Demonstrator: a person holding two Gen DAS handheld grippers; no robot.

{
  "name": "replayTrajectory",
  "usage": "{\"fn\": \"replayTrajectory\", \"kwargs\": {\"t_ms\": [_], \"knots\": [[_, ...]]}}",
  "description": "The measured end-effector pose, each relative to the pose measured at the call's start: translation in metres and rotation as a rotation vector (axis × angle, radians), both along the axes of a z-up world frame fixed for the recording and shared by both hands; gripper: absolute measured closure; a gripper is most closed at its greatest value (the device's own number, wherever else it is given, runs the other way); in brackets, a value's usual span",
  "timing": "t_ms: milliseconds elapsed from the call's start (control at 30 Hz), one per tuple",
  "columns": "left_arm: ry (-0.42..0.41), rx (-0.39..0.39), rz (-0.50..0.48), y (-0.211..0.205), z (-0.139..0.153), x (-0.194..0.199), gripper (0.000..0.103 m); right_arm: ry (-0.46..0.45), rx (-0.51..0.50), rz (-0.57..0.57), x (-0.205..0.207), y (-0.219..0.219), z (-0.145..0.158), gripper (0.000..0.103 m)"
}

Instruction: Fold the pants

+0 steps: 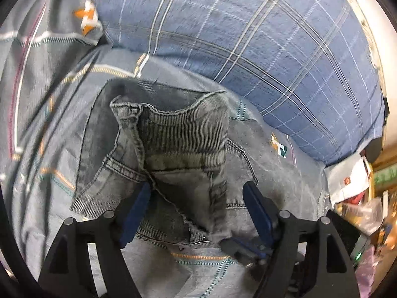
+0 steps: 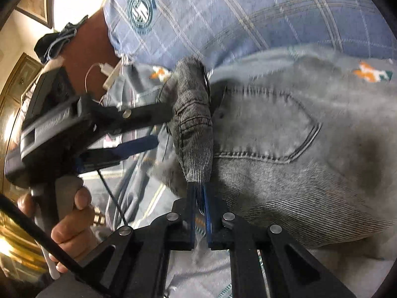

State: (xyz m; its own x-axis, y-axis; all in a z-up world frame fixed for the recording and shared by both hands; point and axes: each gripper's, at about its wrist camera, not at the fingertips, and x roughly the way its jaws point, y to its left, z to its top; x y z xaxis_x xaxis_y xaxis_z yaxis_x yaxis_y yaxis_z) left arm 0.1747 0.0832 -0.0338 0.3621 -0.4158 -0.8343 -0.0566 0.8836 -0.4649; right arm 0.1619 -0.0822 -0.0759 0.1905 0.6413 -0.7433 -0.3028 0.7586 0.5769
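We had the right gripper (image 2: pixel 199 193) clenched on the pants (image 2: pixel 285 136) lying on the bed (image 1: pixel 62 173), the left gripper (image 1: pixel 198 193) released (straddling a fold), so tugging could undo it.

One pair of grey pants (image 1: pixel 183 149), two grippers — left (image 1: pixel 198 198), right (image 2: pixel 199 196) — one blue plaid pillow (image 1: pixel 248 37).

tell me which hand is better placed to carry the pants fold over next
Right, probably. The right gripper is shut on a raised fold of the grey pants, ready to pull. The left gripper has its jaws open astride the denim, gripping nothing.
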Motion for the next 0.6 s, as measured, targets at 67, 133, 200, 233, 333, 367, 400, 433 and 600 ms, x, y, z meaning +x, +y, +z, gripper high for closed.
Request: {"fn": "replayTrajectory", "kwargs": {"t_ms": [67, 133, 200, 233, 333, 367, 400, 433, 600], "knots": [[0.006, 0.047, -0.004, -0.003, -0.002, 0.000, 0.027, 0.007, -0.016, 0.022, -0.001, 0.007, -0.006, 0.094], [0.018, 0.119, -0.008, -0.008, -0.005, 0.000, 0.027, 0.017, -0.014, 0.029, -0.003, 0.009, -0.009, 0.093], [0.049, 0.160, -0.032, -0.015, -0.014, 0.000, 0.027, 0.010, -0.025, 0.036, -0.005, 0.011, -0.010, 0.093], [0.070, 0.184, -0.041, -0.018, -0.019, 0.001, 0.027, 0.006, -0.029, 0.038, -0.006, 0.011, -0.009, 0.093], [0.105, 0.212, 0.008, -0.013, -0.033, -0.001, 0.029, -0.002, -0.044, 0.048, -0.008, 0.013, -0.010, 0.093], [0.112, 0.199, 0.029, -0.009, -0.034, -0.003, 0.033, 0.000, -0.045, 0.048, -0.008, 0.014, -0.010, 0.093], [0.109, 0.182, 0.042, -0.006, -0.033, -0.006, 0.047, 0.001, -0.043, 0.045, -0.008, 0.016, -0.010, 0.092], [0.110, 0.183, 0.054, -0.003, -0.031, -0.009, 0.056, 0.000, -0.043, 0.047, -0.008, 0.016, -0.009, 0.092], [0.101, 0.127, 0.186, 0.025, -0.022, -0.042, 0.050, -0.009, -0.054, 0.048, -0.010, 0.016, -0.005, 0.091]]}}
